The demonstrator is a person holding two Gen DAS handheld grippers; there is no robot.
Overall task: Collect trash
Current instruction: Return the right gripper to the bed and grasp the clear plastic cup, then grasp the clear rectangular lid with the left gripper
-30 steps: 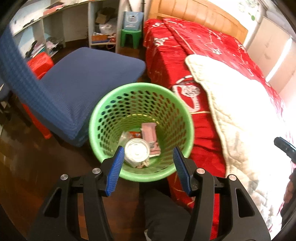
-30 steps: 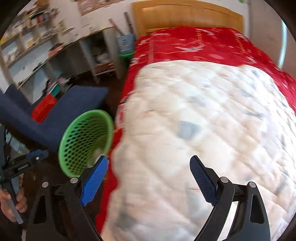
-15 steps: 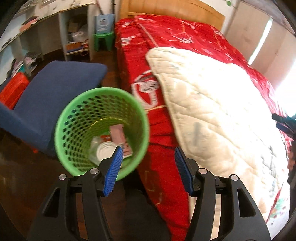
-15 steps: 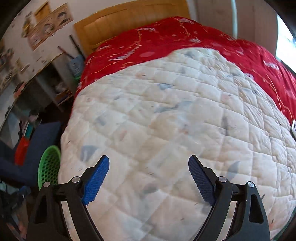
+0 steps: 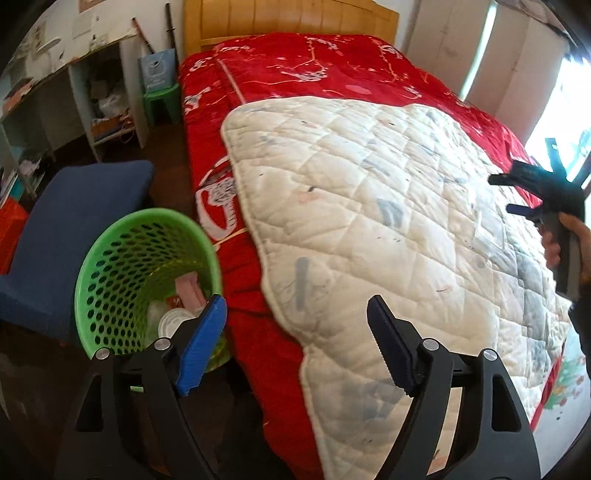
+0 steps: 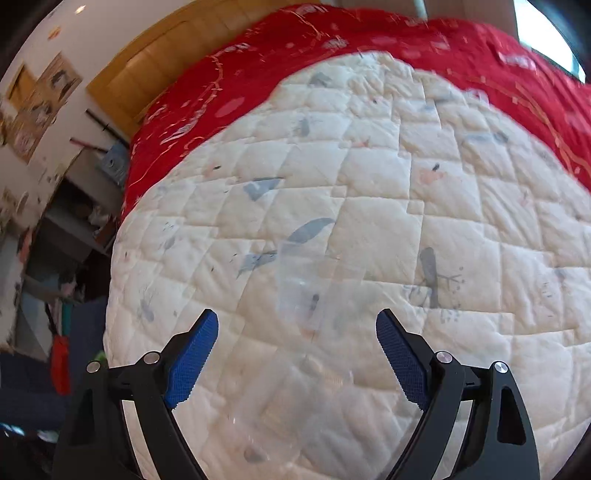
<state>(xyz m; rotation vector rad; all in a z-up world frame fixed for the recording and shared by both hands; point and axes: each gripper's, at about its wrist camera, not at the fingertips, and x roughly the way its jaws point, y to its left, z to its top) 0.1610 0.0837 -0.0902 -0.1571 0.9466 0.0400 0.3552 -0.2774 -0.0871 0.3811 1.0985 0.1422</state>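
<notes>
A green mesh trash basket (image 5: 122, 266) stands on the floor beside the bed, holding a white lid (image 5: 173, 321), a pink wrapper (image 5: 188, 291) and other scraps. My left gripper (image 5: 295, 332) hangs above the bed's edge just right of the basket; its jaws are opening and nothing is between them. A sheet of clear plastic (image 6: 314, 288) lies on the white quilt (image 6: 461, 206). My right gripper (image 6: 297, 343) hovers open right over it, not touching it. The left wrist view shows the right gripper (image 5: 535, 192) at far right, held by a hand.
A red bedspread (image 5: 303, 74) covers the bed under the white quilt (image 5: 369, 206), with a wooden headboard (image 5: 288, 18) behind. A blue chair (image 5: 74, 206) stands left of the basket. Shelves (image 5: 107, 99) and a green stool (image 5: 160, 99) line the back wall.
The left gripper swung right, from over the basket to the bed's edge, and its jaws spread wider. The right gripper moved across the quilt away from the basket, and the clear plastic came into view.
</notes>
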